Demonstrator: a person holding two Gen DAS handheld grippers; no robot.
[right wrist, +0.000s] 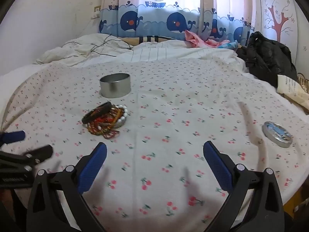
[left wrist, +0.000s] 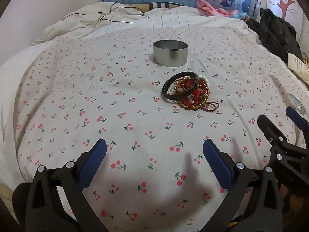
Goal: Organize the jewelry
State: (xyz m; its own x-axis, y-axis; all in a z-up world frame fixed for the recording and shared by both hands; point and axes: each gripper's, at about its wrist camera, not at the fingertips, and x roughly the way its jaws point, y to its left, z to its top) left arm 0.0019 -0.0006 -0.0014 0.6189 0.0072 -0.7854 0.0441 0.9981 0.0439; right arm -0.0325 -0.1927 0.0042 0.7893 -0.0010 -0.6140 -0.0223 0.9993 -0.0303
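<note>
On the cherry-print bedspread (left wrist: 119, 116), a heap of bracelets (left wrist: 186, 91) lies a little past the middle, with a black leather band (left wrist: 173, 89) propped on top and a string of white beads (right wrist: 123, 114) at its far right edge. Just beyond the heap stands a round metal tin (left wrist: 170, 53), open at the top, apart from the jewelry. Its lid (right wrist: 276, 136) lies flat well to the right, near the edge of the bed.

Nothing lies between either tool and the heap except bare cloth. The left gripper (left wrist: 154, 161) hangs over the near part of the spread, its blue pads (left wrist: 92, 164) spread wide with nothing between them. The right gripper (right wrist: 154, 161) is beside it, its fingers likewise wide apart and empty, the heap lying to its far left.

Farther back are a rumpled white quilt (left wrist: 108, 23) with a thin black cable (left wrist: 114, 16) across it, pink clothing (right wrist: 200, 39), a black jacket (right wrist: 268, 58) at the far right, and whale-print curtains (right wrist: 154, 23).
</note>
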